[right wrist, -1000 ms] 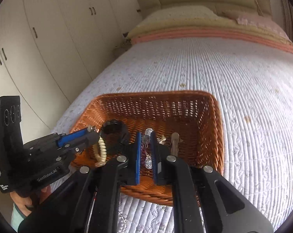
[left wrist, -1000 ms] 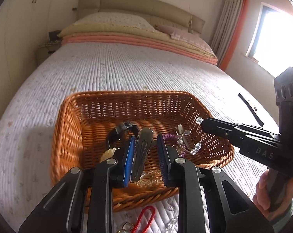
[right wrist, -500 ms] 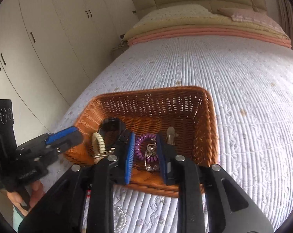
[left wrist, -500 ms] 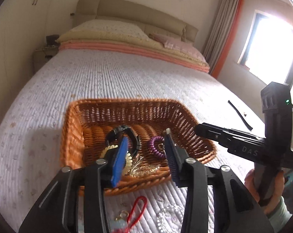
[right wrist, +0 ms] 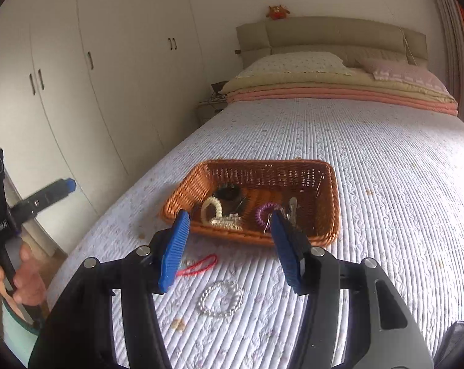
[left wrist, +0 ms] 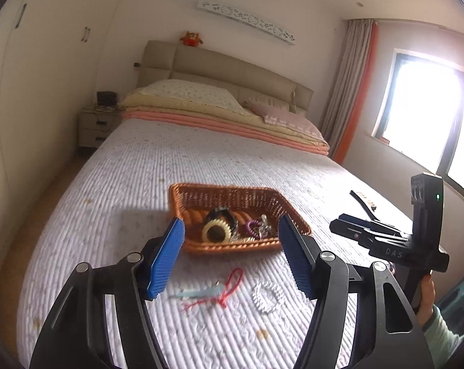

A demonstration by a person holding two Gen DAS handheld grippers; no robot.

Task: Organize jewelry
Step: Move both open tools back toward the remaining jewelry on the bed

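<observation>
Wicker basket [left wrist: 232,247] mid-frame on bed [left wrist: 139,166], holding hair ties. Clear bead bracelet [right wrist: 220,298] and red cord [right wrist: 198,267] on quilt, low in frame between spread fingers. Left gripper [left wrist: 230,256], right gripper [right wrist: 230,246]: wide apart, holding nothing.

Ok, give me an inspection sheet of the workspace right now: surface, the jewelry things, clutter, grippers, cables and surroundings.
Surface: quilted white bedspread, a few small brownish specks on it.
Job's things: wicker basket on the bed holds a cream spiral tie, a purple spiral tie, a black band and clips. In front of the basket, on the bedspread: a red cord charm and a clear bead bracelet.
Clutter: a dark strap near the bed's right edge.
Grippers: left gripper open, empty; right gripper open, empty.
Cables: nothing seen.
Surroundings: pillows, headboard, wardrobe, nightstand, window.
</observation>
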